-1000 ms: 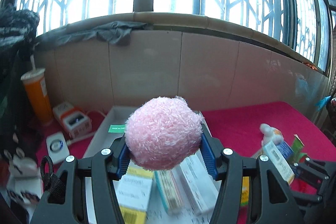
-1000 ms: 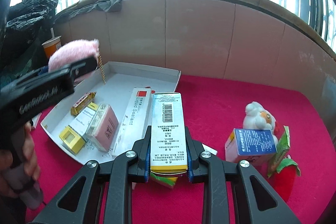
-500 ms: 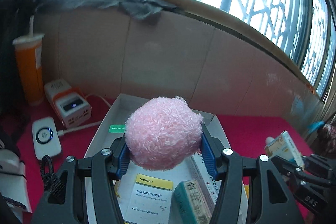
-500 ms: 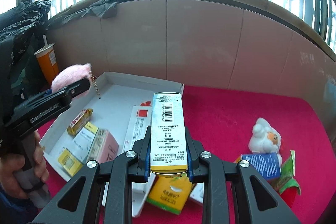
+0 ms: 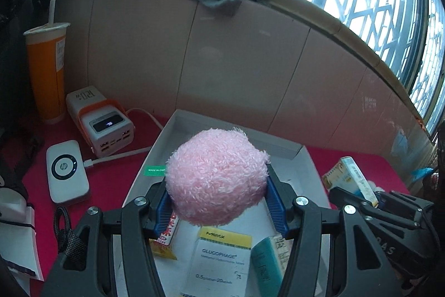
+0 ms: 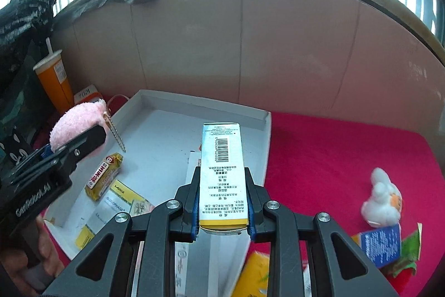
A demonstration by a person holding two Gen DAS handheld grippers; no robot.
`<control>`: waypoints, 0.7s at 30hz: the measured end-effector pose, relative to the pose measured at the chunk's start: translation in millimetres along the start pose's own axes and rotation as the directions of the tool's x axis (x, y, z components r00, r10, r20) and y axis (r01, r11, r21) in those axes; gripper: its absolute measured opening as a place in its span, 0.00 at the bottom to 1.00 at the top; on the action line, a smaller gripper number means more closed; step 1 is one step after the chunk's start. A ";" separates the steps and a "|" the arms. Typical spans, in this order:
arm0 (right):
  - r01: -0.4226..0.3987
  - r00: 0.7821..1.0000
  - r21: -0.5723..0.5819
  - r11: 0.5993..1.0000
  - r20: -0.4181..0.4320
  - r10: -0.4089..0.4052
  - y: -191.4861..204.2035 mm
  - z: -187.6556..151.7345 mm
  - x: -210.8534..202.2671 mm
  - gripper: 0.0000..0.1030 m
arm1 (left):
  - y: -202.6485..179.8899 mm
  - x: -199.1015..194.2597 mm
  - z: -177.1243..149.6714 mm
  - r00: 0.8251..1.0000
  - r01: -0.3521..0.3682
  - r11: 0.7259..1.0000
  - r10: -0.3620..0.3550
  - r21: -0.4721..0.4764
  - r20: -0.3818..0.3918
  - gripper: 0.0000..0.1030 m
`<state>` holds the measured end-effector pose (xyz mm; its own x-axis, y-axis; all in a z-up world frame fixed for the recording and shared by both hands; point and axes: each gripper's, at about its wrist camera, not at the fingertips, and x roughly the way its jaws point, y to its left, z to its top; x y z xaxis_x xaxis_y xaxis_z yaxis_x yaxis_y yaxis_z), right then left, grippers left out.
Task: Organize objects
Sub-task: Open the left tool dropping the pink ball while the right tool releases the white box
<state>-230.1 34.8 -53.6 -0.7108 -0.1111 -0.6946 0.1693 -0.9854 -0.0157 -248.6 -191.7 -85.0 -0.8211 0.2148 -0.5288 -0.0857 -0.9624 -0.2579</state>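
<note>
Right gripper (image 6: 222,209) pinches narrow carton (image 6: 222,174), long axis pointing straight ahead, over white tray's (image 6: 265,146) right edge. Left gripper (image 5: 218,209) clamps pink plush ball (image 5: 217,176) above tray; bare tray floor ahead

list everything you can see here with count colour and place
tray: 1, white, on red cloth by the wall
medicine boxes: several, white, yellow, teal, in tray
pink plush ball: 1, in left gripper
long box: 1, white and yellow, in right gripper
cup: 1, orange, far left
power bank: 1, white and orange, beside cup
hp device: 1, white, left of tray
plush toy: 1, white, right
blue box: 1, right
left gripper: black, shut
right gripper: black, shut
</note>
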 end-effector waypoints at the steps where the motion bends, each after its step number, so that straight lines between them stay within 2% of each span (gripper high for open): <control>1: -0.004 1.000 0.000 1.000 -0.012 0.004 2.0 -1.1 5.4 0.26 | 0.1 1.1 -0.8 1.000 -0.006 1.000 0.006 0.003 -0.003 0.56; 5: -0.019 0.999 0.000 1.000 -0.040 0.019 9.2 -5.9 21.5 0.26 | 2.0 3.1 -2.3 1.000 -0.010 1.000 0.010 0.001 -0.008 0.56; 15: -0.074 0.997 -0.024 0.997 -0.035 0.073 32.7 -1.6 35.3 0.26 | 6.2 1.0 -2.4 1.000 0.007 1.000 -0.007 -0.016 0.012 0.58; 21: -0.043 0.999 -0.068 0.997 0.007 0.044 36.2 -10.0 23.6 0.30 | -4.0 -4.4 -2.2 0.999 0.012 0.999 -0.014 0.033 0.033 0.61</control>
<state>-233.9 -2.2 -77.7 -0.7074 -0.1548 -0.6897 0.2458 -0.9687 -0.0348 -243.3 -188.5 -83.5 -0.8382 0.2222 -0.4981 -0.1143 -0.9645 -0.2380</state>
